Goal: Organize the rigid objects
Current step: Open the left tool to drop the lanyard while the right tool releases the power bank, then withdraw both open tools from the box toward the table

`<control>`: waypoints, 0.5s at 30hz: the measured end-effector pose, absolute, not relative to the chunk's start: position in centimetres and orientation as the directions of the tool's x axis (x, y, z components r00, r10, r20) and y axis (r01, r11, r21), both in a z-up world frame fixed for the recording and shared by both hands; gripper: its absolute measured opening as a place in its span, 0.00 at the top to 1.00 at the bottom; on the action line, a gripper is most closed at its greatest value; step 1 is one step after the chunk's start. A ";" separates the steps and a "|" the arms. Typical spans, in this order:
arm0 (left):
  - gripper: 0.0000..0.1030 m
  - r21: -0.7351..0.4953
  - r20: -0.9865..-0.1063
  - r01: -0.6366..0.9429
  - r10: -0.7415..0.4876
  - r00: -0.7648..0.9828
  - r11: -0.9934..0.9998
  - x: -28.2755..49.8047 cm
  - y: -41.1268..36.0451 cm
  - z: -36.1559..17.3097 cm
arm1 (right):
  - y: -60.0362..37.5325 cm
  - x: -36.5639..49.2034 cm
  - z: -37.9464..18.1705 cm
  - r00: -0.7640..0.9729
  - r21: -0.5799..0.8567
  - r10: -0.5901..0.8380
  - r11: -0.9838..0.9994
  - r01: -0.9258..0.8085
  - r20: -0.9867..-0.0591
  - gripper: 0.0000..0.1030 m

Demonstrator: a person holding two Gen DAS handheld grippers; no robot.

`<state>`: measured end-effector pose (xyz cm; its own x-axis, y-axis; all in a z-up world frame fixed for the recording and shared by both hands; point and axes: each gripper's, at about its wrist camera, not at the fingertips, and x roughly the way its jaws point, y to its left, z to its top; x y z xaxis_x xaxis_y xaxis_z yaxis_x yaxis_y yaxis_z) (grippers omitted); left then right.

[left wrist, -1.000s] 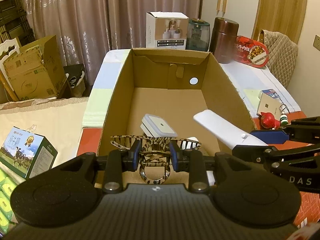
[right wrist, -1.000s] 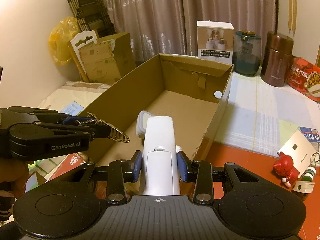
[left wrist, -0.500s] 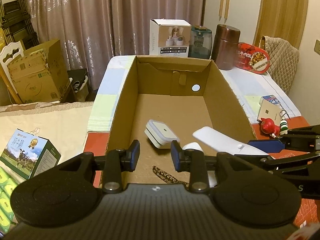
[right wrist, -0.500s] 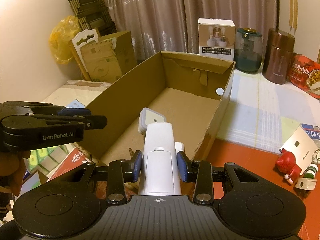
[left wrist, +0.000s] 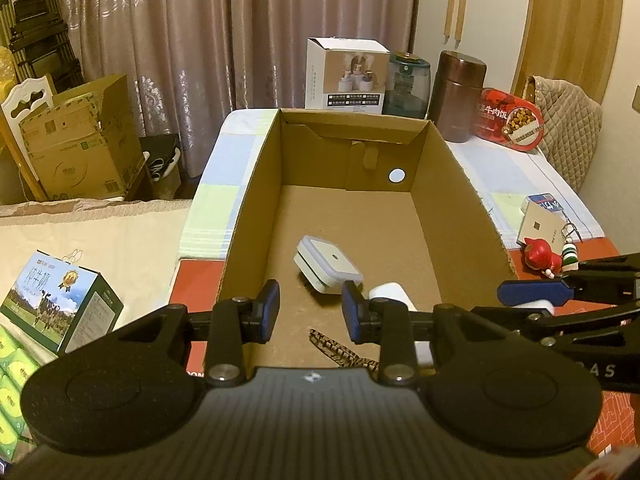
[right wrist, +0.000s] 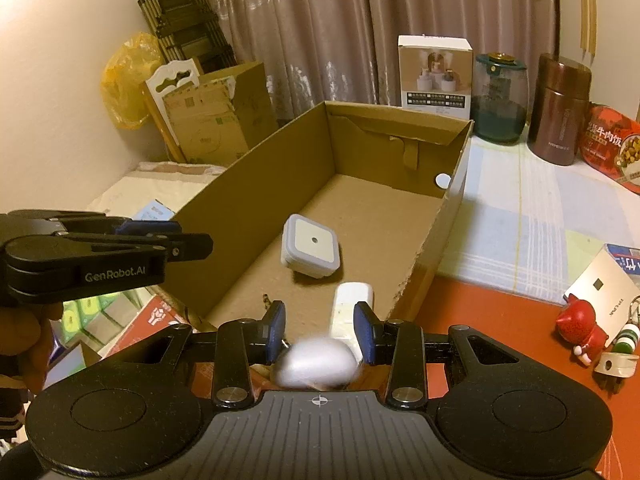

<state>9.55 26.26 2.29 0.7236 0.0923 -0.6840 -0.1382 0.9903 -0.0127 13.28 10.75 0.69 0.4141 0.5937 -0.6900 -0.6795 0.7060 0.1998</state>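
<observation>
I have 2 fisheye views, 1 riding each handheld gripper and looking forward and downward along its fingers. My left wrist view sits close over the near end of the open brown cardboard box (left wrist: 256, 184), facing down its length toward the mauve curtains (left wrist: 200, 40). My right wrist view hangs just right of that end, angled left across the box. Both share the box interior, the square white lidded container (left wrist: 326, 264) (right wrist: 310, 246) and the white printed carton (left wrist: 346, 76) (right wrist: 434, 76) beyond.

The cardboard box (left wrist: 256, 184) was brown; inside lay a white-and-grey square case (left wrist: 328, 264) and a leopard-patterned hair clip (left wrist: 340, 350).
</observation>
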 end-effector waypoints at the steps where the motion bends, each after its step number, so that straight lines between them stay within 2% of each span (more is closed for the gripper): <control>1: 0.72 -0.014 -0.684 -0.139 0.092 0.724 0.990 9.5 26.3 2.3 | 10.6 13.2 0.8 0.417 0.201 0.595 0.707 -0.678 -0.687 0.65; 5: 0.72 -0.017 -0.679 -0.139 0.091 0.729 0.990 9.2 26.1 2.5 | 9.2 12.8 1.6 0.443 0.215 0.612 0.714 -0.667 -0.655 0.60; 7: 0.72 -0.019 -0.675 -0.140 0.090 0.732 0.990 8.9 25.9 2.8 | 8.3 12.6 2.1 0.465 0.211 0.607 0.725 -0.655 -0.644 0.54; 15: 0.72 -0.035 -0.657 -0.135 0.079 0.750 0.990 7.6 24.5 4.1 | 3.5 11.3 3.5 0.531 0.217 0.577 0.777 -0.591 -0.621 0.49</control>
<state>7.64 24.52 4.05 0.7500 0.0794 -0.6566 -0.1352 0.9902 -0.0347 11.33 3.54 3.53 0.5309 0.5771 -0.6206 -0.5908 0.7771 0.2171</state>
